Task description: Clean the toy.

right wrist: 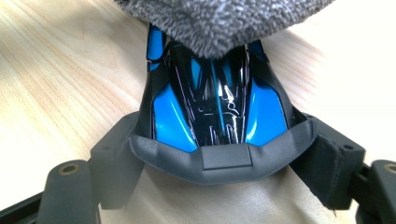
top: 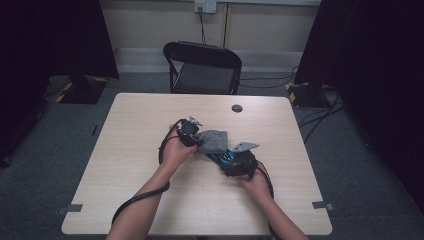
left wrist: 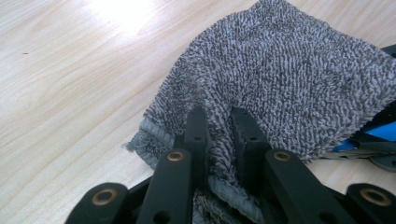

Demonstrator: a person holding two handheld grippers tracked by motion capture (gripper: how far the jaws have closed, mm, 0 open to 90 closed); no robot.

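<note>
My left fingers (left wrist: 196, 135) clamped on hem of grey terry cloth (left wrist: 289, 79), pinching fold. My right fingers (right wrist: 116, 158) spread wide, gripping both sides of glossy blue-black toy car (right wrist: 217, 109), held above worktop (top: 150, 125). Cloth draped over car's far end. Beyond worktop: black folding chair (top: 202, 67).

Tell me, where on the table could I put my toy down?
Crowded in the middle: both hands, the grey cloth and the blue-and-black thing. Bare wood lies along the table left edge, along the right edge, and at the far side around the small dark disc.
</note>
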